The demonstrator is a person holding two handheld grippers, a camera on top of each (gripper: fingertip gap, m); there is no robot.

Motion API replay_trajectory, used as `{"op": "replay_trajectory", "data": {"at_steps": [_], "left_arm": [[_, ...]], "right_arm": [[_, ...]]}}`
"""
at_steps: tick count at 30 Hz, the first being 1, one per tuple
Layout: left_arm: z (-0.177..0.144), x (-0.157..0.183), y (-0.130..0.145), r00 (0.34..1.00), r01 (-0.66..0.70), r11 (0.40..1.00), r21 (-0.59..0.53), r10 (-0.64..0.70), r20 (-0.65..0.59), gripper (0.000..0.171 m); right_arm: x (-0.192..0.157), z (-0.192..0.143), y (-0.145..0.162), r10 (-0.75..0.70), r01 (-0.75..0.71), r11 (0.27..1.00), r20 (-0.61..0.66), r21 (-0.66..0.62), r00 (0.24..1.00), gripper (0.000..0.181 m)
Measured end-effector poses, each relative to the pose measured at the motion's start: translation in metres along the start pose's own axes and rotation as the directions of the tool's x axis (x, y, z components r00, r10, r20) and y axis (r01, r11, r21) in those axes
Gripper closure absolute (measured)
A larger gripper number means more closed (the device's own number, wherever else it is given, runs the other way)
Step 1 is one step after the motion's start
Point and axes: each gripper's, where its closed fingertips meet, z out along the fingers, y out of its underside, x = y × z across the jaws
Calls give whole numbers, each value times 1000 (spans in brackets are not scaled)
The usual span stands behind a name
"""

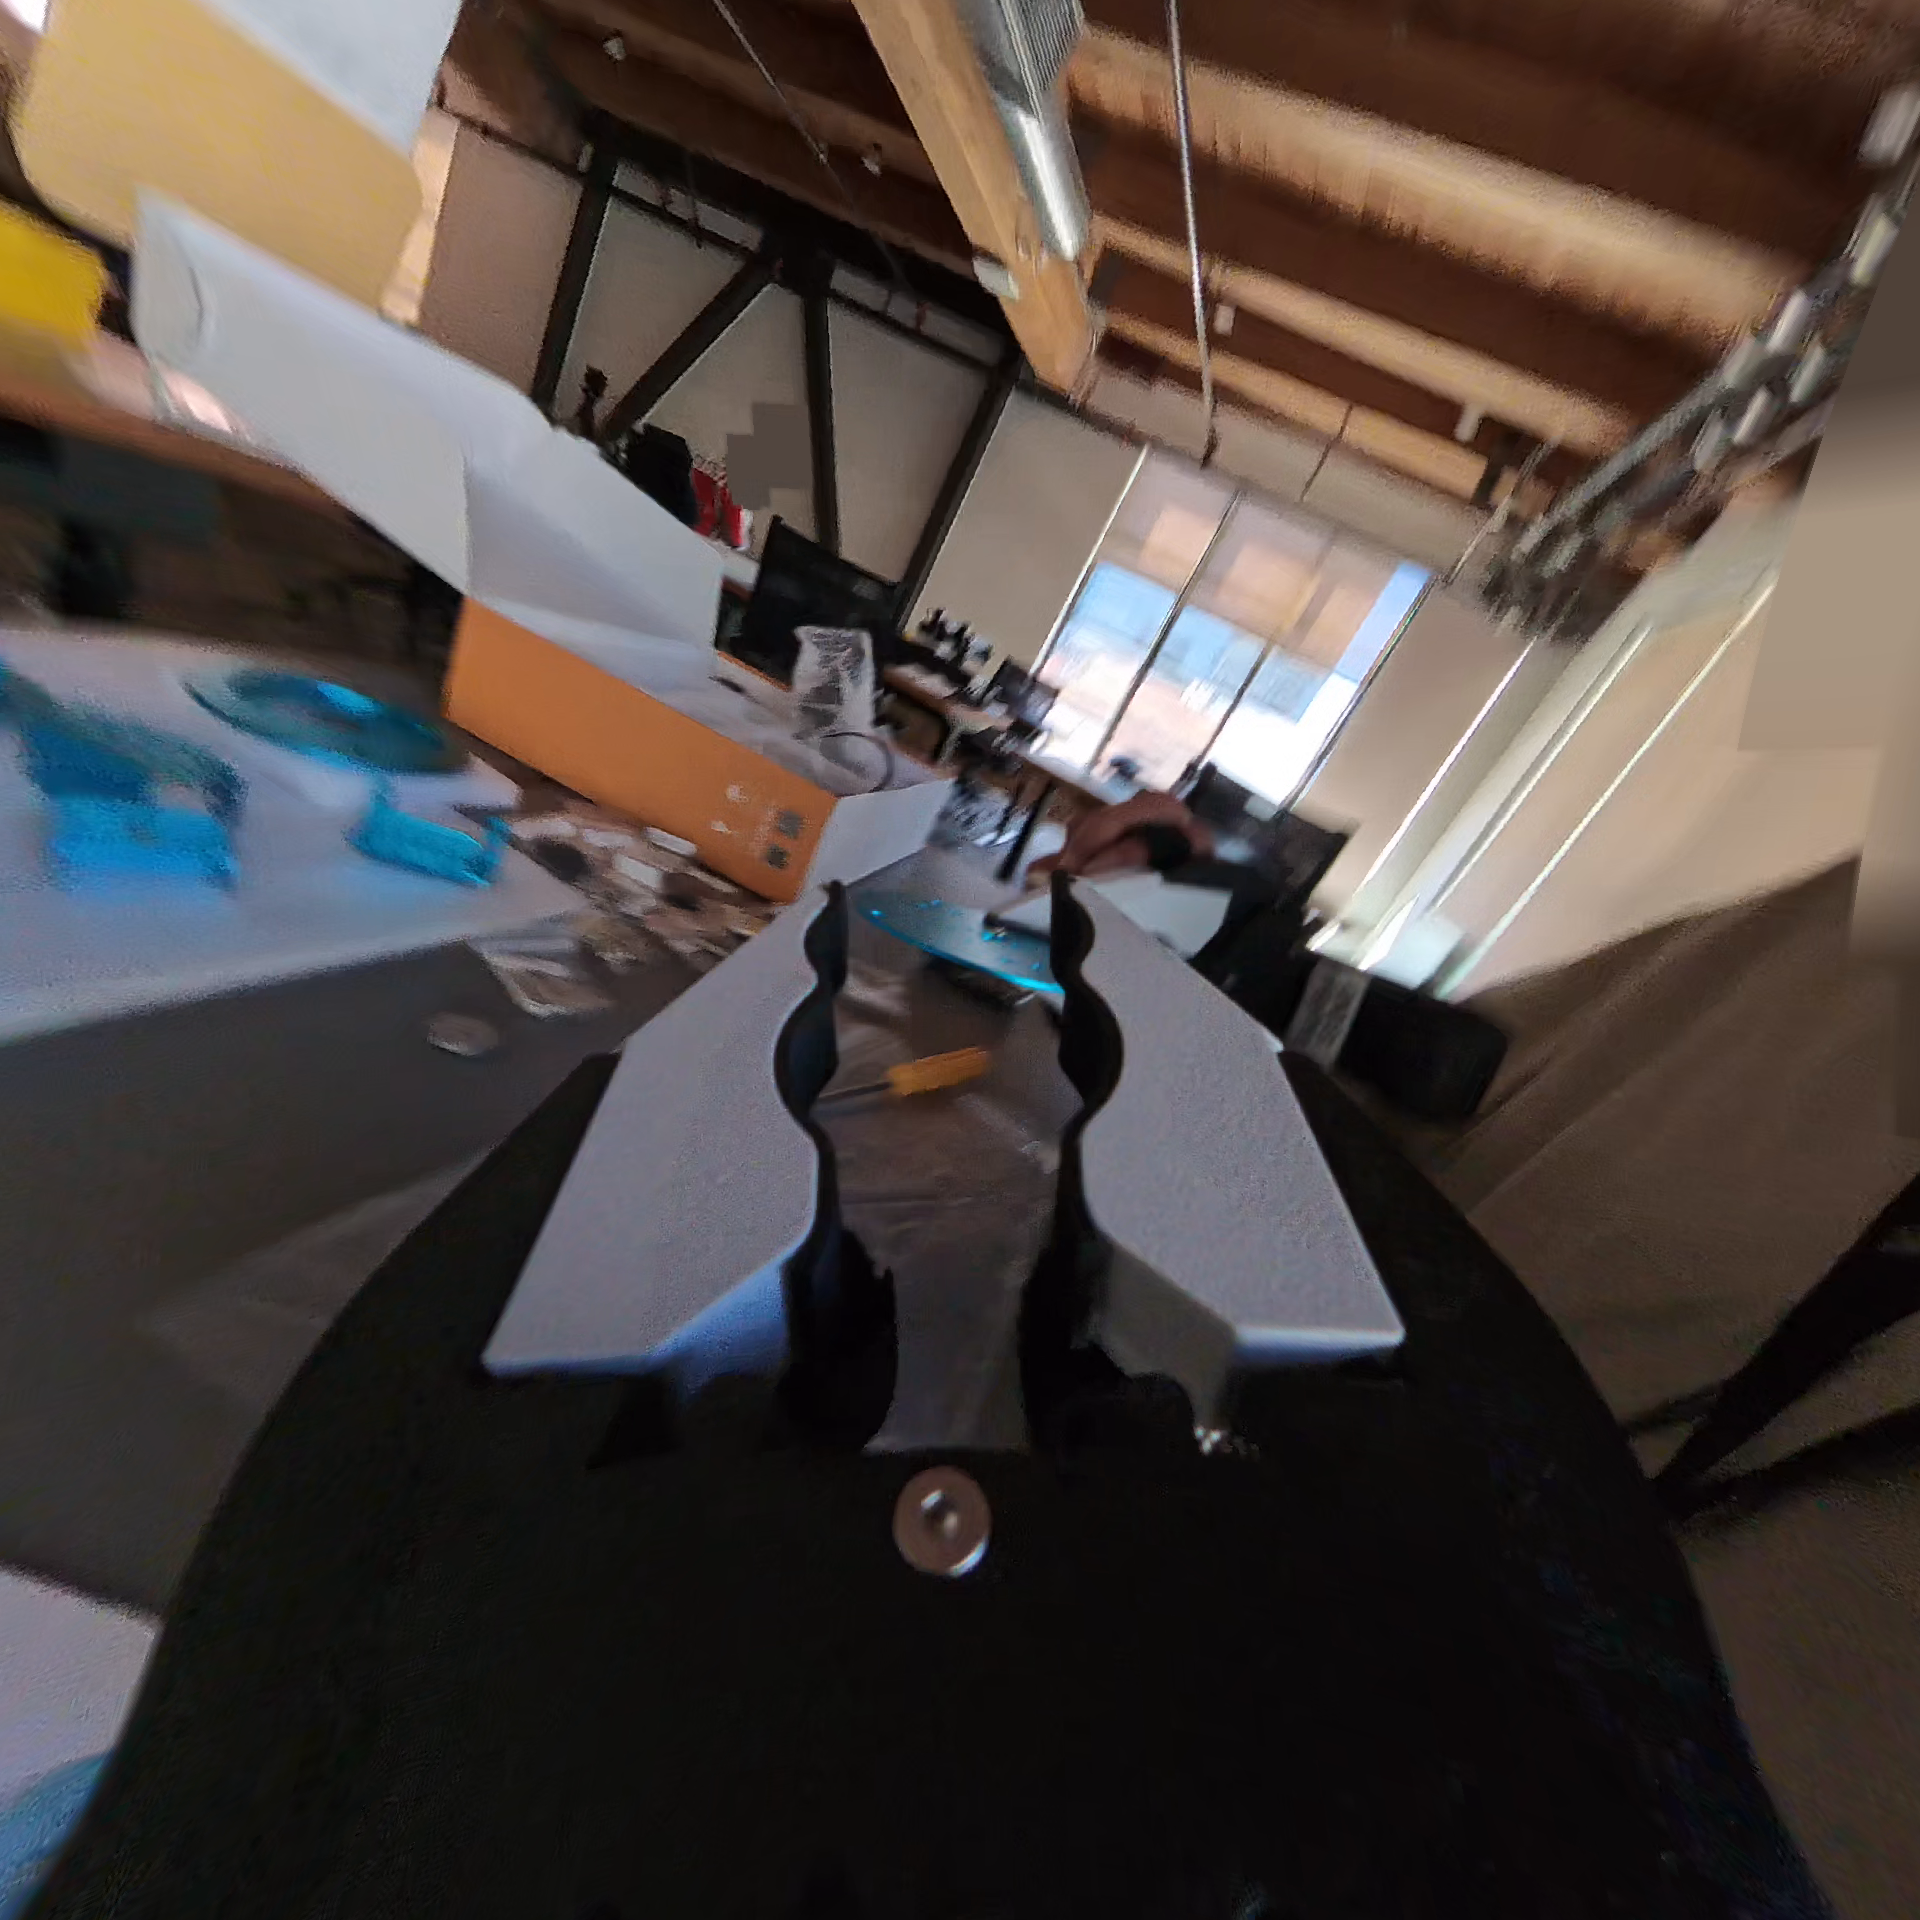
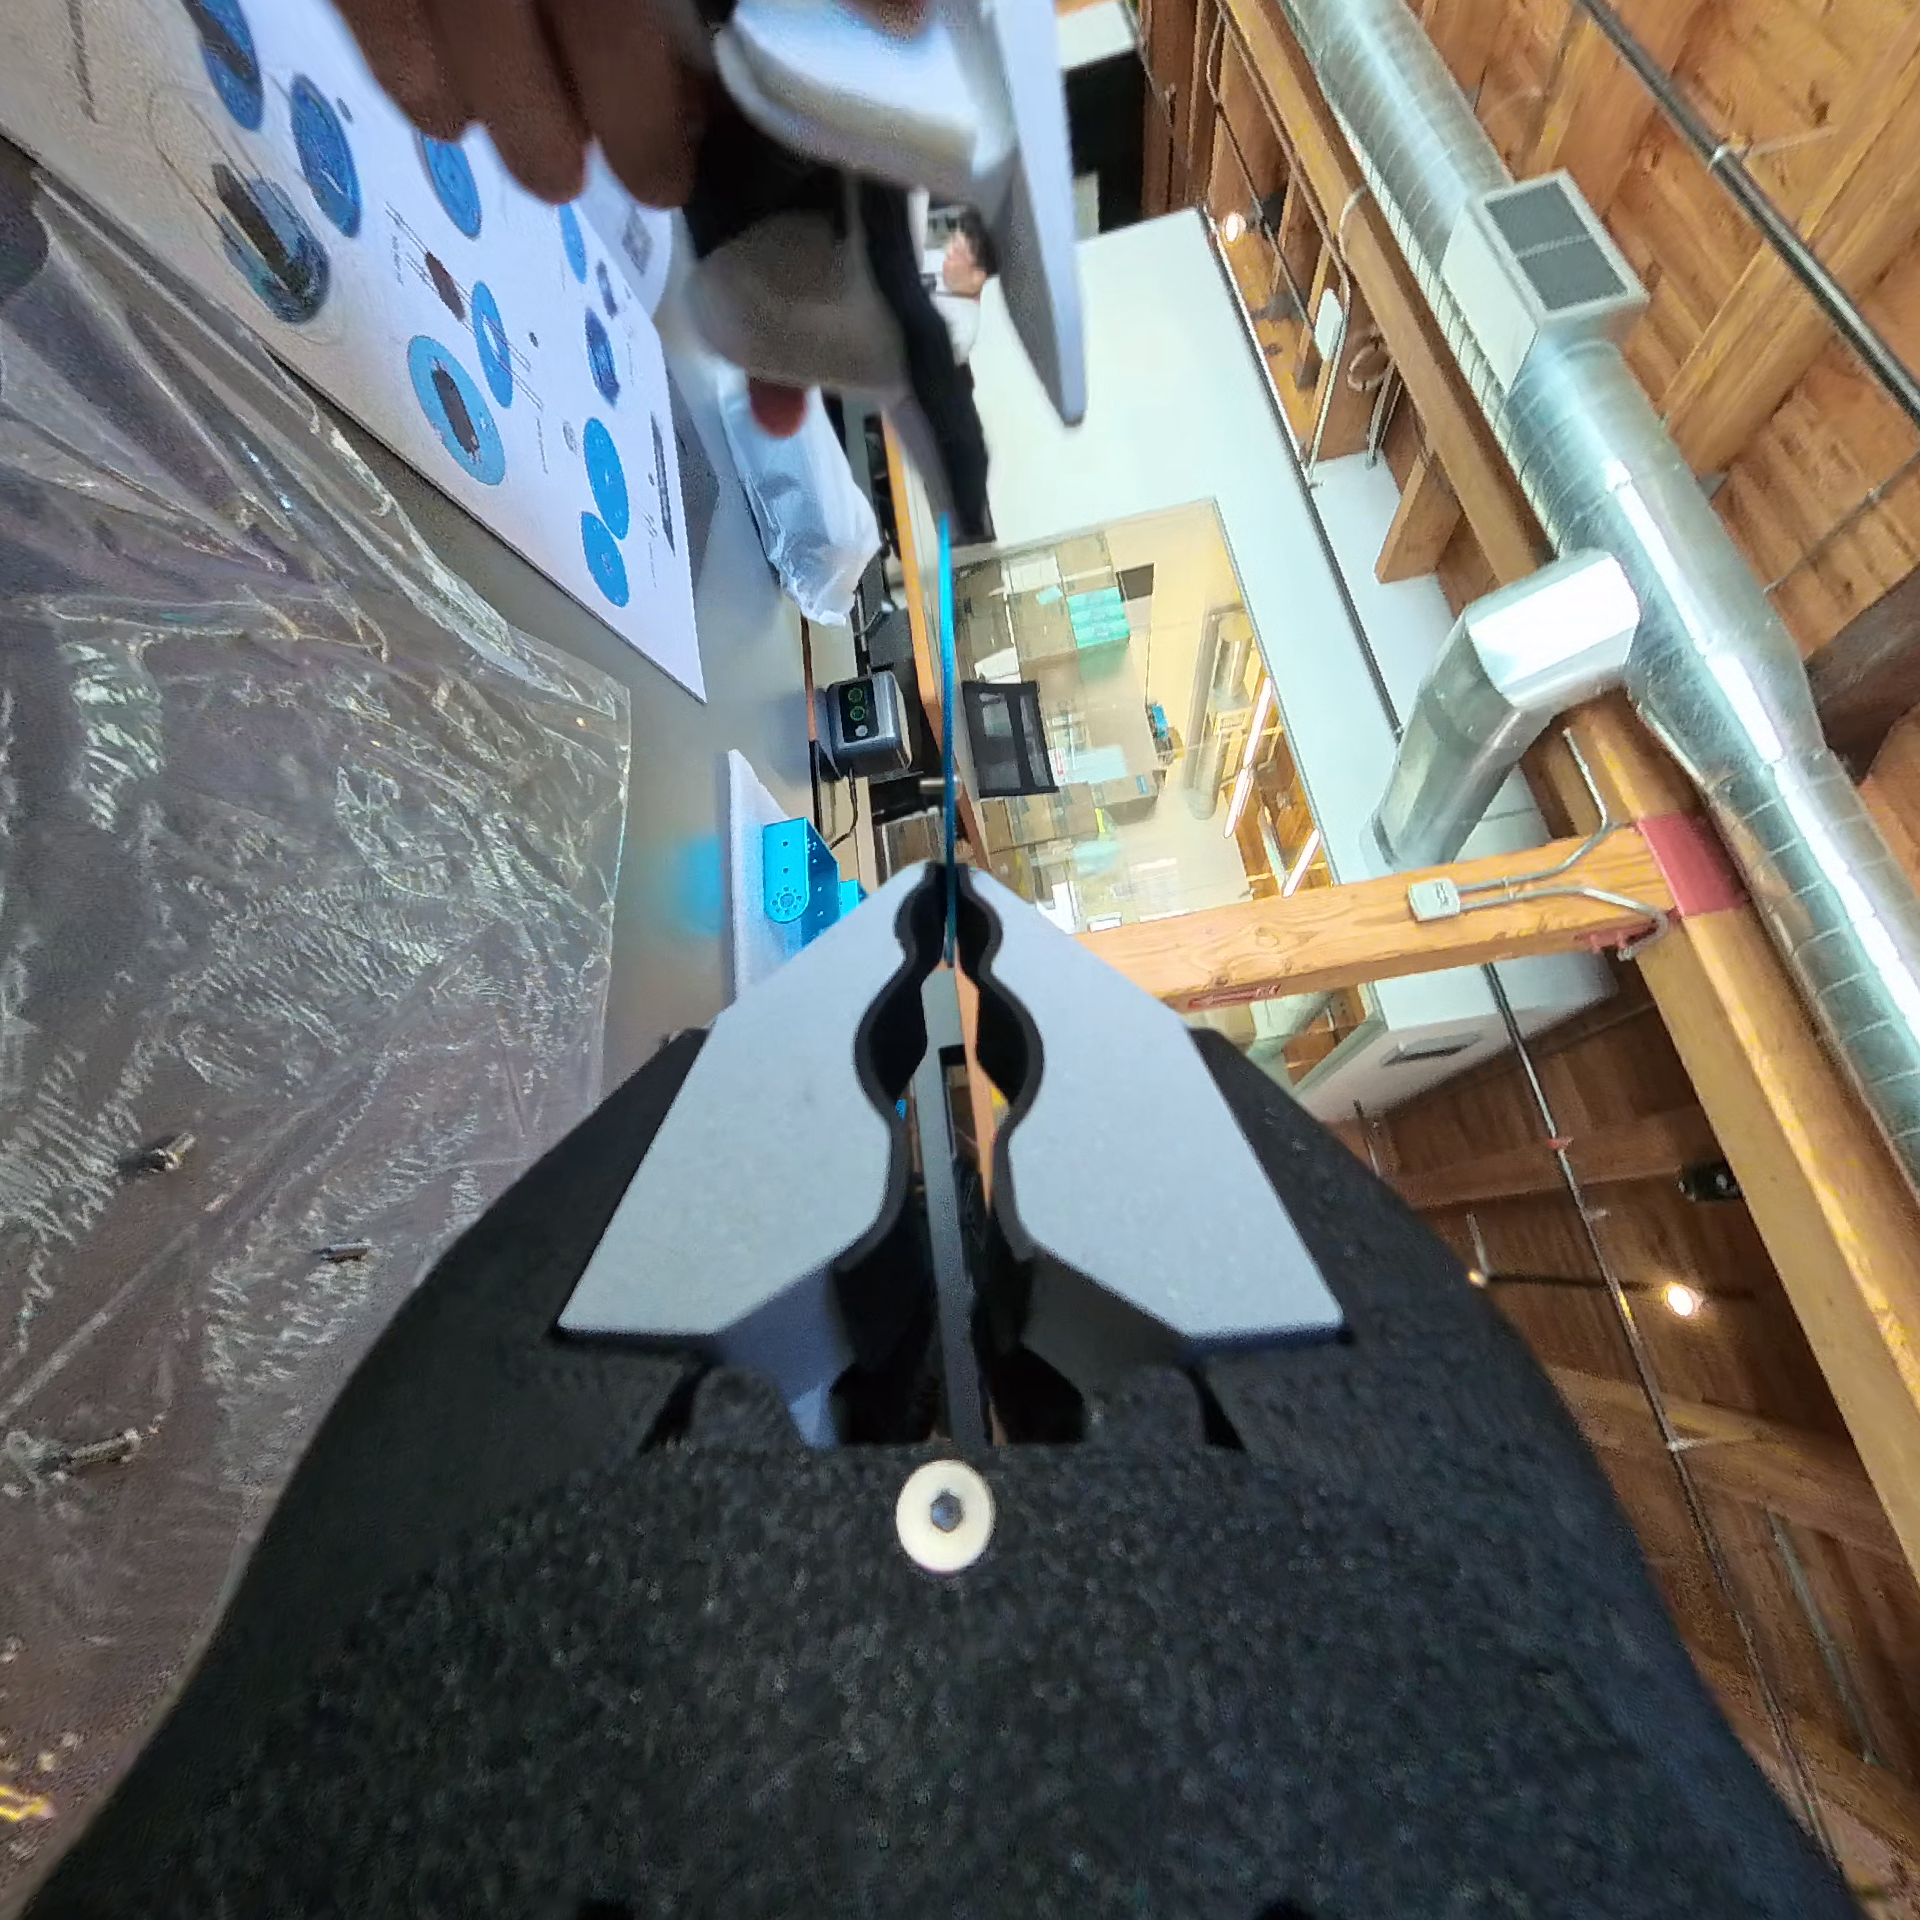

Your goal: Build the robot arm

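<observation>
In the left wrist view my left gripper is open and empty, held low over a grey table. Just past its fingertips lies a flat blue disc, with a hand behind it. A yellow-handled screwdriver lies on the table between the fingers. In the right wrist view, which is rolled sideways, my right gripper is shut on the thin blue disc, seen edge-on. The left gripper and the hand holding it show at the top.
An orange box and white paper stand at the back left, with blue parts on a sheet. Crinkled clear plastic bags with small screws, a printed sheet of blue part pictures and a blue metal bracket lie on the table. Left tips to right tips: about 10 cm.
</observation>
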Motion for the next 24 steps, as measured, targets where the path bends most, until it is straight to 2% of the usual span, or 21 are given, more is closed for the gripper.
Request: {"op": "replay_trajectory", "data": {"at_steps": [1, 2, 3, 5, 7, 8, 9, 10, 13, 16, 17, 21, 24], "left_arm": [[-6, 4, -3, 982, -188, 980, -58, 189, 12, 131], [-9, 7, -1, 923, -378, 914, -147, 384, 17, 126], [-10, 12, 3, 834, -537, 807, -245, 552, -11, 126], [-8, 20, 6, 632, -730, 560, -392, 771, -75, 126], [-3, 22, 14, 430, -816, 285, -503, 881, -197, 125], [-1, 20, 20, 349, -828, 160, -538, 897, -271, 125], [2, 19, 23, 281, -835, 58, -547, 900, -333, 123], [7, 20, 25, 223, -849, -17, -528, 895, -386, 122], [26, 30, 30, 97, -891, -145, -431, 865, -493, 122], [39, 21, 35, -53, -861, -324, -392, 824, -564, 122], [42, 18, 38, -92, -850, -364, -380, 814, -574, 123], [54, 23, 51, -167, -868, -391, -307, 811, -561, 140], [59, 24, 53, -153, -885, -357, -300, 830, -537, 149]], "right_arm": [[1, -1, -1, -9, 9, 1000, 9, 15, 1000, 181], [1, -2, -3, -10, 9, 999, 32, 37, 999, 181], [1, -2, -4, -5, 2, 999, 55, 53, 998, 181], [4, -3, -2, 25, -30, 998, 83, 62, 996, 181], [5, -4, -5, 90, -103, 990, 138, 93, 986, 181], [8, -5, -8, 132, -150, 982, 154, 112, 979, 181], [11, -7, -10, 170, -194, 973, 175, 128, 970, 181], [12, -9, -14, 201, -232, 962, 202, 146, 959, 181], [18, -14, -22, 246, -291, 938, 231, 188, 941, 181], [22, -15, -25, 240, -285, 938, 221, 199, 945, 181], [23, -16, -25, 234, -279, 939, 219, 200, 947, 181], [21, -16, -28, 232, -280, 937, 224, 210, 947, 181], [21, -16, -29, 223, -272, 938, 225, 217, 949, 181]]}}
